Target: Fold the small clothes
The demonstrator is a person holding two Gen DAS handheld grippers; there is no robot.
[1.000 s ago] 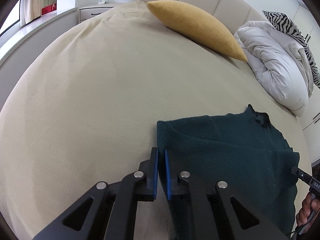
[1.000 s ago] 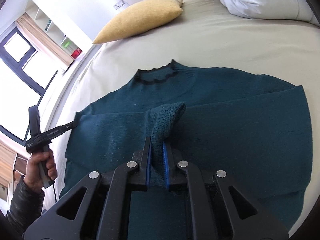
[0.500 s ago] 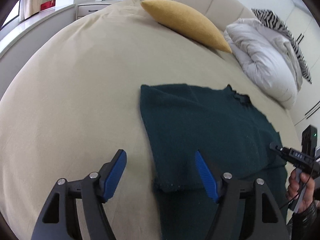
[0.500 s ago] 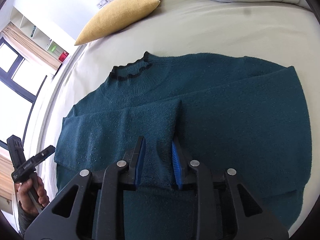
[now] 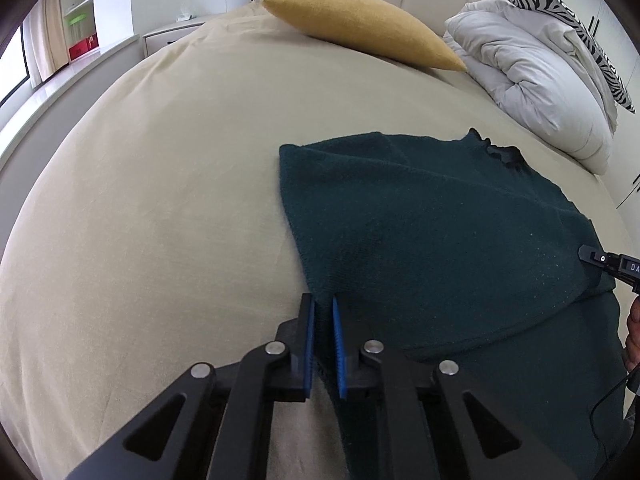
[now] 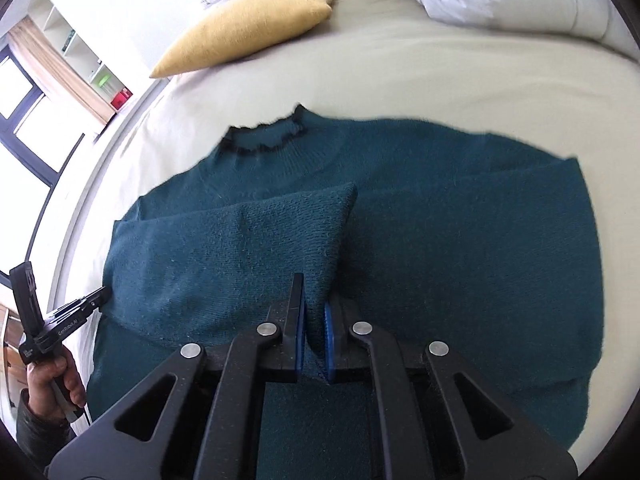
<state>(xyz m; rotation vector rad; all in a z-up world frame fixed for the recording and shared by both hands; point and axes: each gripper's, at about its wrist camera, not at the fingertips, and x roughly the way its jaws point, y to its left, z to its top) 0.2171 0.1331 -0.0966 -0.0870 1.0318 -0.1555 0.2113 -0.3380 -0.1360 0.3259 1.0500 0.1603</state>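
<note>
Teal knit fills the lower right of the left wrist view: the sweater (image 5: 432,232) lies on the beige bed (image 5: 160,220), its collar toward the upper right and its near-left part doubled over. At bottom centre the left gripper (image 5: 323,340) has just closed, and its blue pads pinch the sweater's left edge at the lower corner of that doubled part. At the right edge the right gripper's tip rests on the knit.

From the right wrist view the sweater spreads across the middle of the frame, collar at upper centre, with the folded sleeve (image 6: 240,256) lying over the body at centre left. The right gripper (image 6: 314,336) has also just closed and is clenched on the sleeve's cuff end at lower centre. The left gripper shows at the lower left, at the sweater's edge.

I judge this to be the regrasp before a further fold. Next, both grippers would lift together, carry the held side across the body, and keep the edge taut and straight.
</note>
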